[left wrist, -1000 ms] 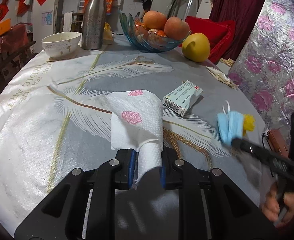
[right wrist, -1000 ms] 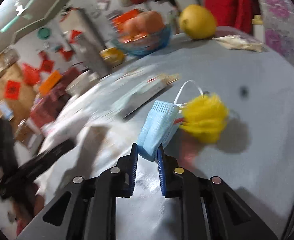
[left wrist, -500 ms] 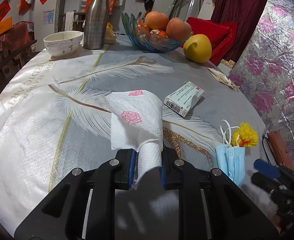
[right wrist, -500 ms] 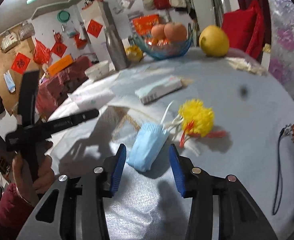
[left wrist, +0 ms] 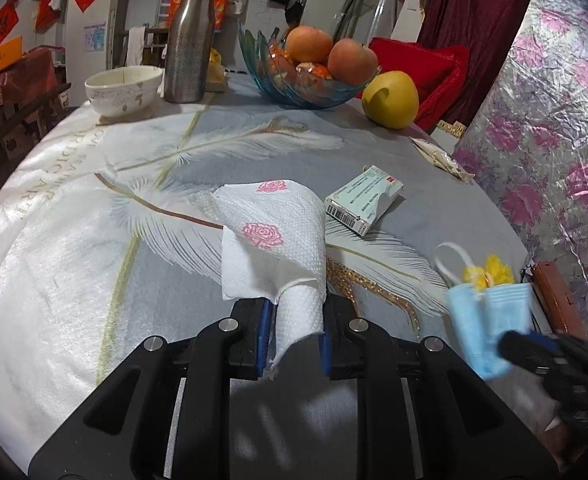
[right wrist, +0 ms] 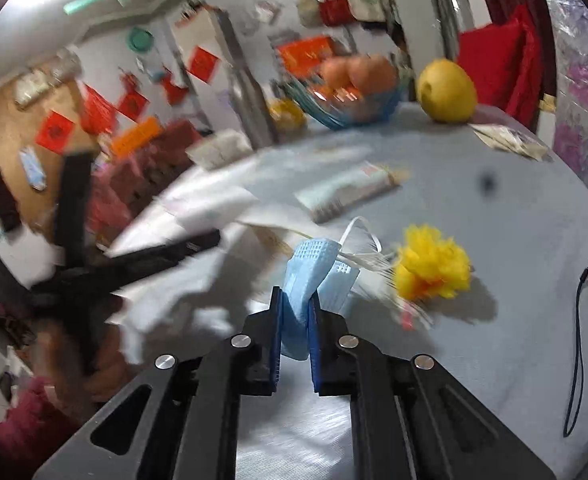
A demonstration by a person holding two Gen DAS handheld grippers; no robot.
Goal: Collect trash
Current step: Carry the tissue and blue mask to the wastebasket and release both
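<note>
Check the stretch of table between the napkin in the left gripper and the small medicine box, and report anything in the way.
Nothing visible blocks it. The left gripper is shut on the rose-print napkin; only bare tablecloth lies between it and the medicine box. The blue mask in the right gripper, whose jaws are closing on it, sits off to the side.

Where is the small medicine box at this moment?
In the left wrist view, the medicine box lies on the tablecloth, right of the paper towel and nearer than the yellow fruit.

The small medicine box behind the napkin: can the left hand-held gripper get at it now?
Probably not yet: the left hand-held gripper is shut on the paper napkin, which hangs between it and the medicine box.
</note>
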